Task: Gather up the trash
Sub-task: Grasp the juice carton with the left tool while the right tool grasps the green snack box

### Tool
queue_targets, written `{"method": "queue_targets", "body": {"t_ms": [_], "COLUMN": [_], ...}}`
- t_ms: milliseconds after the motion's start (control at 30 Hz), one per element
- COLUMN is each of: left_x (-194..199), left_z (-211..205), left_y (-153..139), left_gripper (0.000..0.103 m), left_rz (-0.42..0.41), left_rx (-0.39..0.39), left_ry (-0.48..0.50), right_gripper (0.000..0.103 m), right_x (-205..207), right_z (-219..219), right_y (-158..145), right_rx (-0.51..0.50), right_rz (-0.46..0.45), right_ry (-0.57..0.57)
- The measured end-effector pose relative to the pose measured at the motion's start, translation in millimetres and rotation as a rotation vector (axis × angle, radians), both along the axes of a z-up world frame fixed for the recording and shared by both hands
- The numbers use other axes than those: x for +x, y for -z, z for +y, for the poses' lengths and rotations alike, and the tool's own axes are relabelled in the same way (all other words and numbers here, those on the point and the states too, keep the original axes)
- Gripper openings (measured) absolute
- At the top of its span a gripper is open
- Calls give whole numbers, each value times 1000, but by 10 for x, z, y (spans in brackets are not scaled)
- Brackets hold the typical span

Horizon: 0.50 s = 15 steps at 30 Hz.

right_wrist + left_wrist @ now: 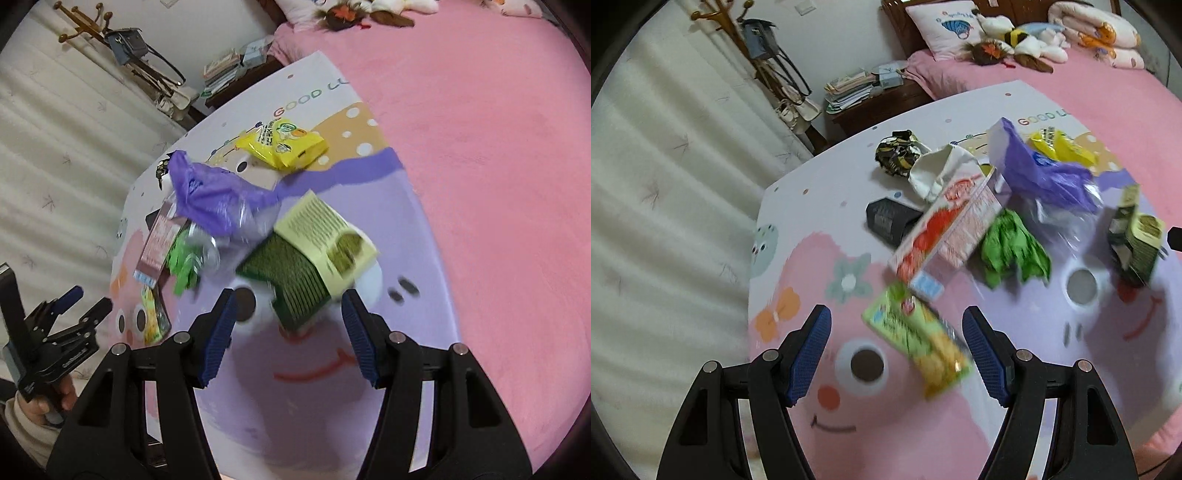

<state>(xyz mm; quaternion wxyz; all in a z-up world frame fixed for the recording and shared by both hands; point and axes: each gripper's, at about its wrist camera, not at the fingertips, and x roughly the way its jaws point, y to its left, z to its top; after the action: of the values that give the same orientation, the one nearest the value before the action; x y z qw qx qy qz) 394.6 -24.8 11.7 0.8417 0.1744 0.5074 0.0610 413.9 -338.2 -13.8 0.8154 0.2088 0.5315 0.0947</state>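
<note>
Trash lies scattered on a cartoon-printed mat [820,206] spread over a pink bed. In the left wrist view my left gripper [897,350] is open, and a green and yellow snack wrapper [919,347] lies between its fingers. Beyond it are a pink carton [945,232], a crumpled green paper [1015,251] and a purple plastic bag [1045,173]. In the right wrist view my right gripper [290,332] is open just in front of a green and pale yellow box [314,251]. A yellow packet [284,146] lies farther back. The left gripper [86,301] shows at the left edge, held by a hand.
A black box [886,221], white crumpled paper [934,173] and a dark patterned wrapper [897,153] lie at the mat's far side. Pillows and plush toys [1019,37] sit at the bed's head. A nightstand with papers [857,92] and a coat rack [757,48] stand by the curtain.
</note>
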Motion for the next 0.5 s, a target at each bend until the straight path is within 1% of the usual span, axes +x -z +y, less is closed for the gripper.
{"method": "queue_targets", "body": {"t_ms": [33, 100, 167, 300, 500], "left_x": [99, 307, 475, 764, 1042], "left_z": [-3, -5, 6, 47, 48], "left_y": [40, 121, 206, 431, 753], "left_gripper": [75, 75, 75, 75, 75], "left_rz": [9, 28, 46, 93, 171], "left_rx": [9, 18, 26, 47, 48], "left_ry": [2, 10, 16, 13, 43], "right_gripper": [56, 56, 56, 55, 55], "right_x": [127, 249, 291, 257, 191], "right_z": [12, 21, -6, -87, -89], "right_y": [30, 75, 136, 263, 380], "right_rx": [-19, -40, -21, -8, 10], "right_rz": [20, 46, 72, 96, 123], "right_ry": [-3, 6, 13, 25, -7]}}
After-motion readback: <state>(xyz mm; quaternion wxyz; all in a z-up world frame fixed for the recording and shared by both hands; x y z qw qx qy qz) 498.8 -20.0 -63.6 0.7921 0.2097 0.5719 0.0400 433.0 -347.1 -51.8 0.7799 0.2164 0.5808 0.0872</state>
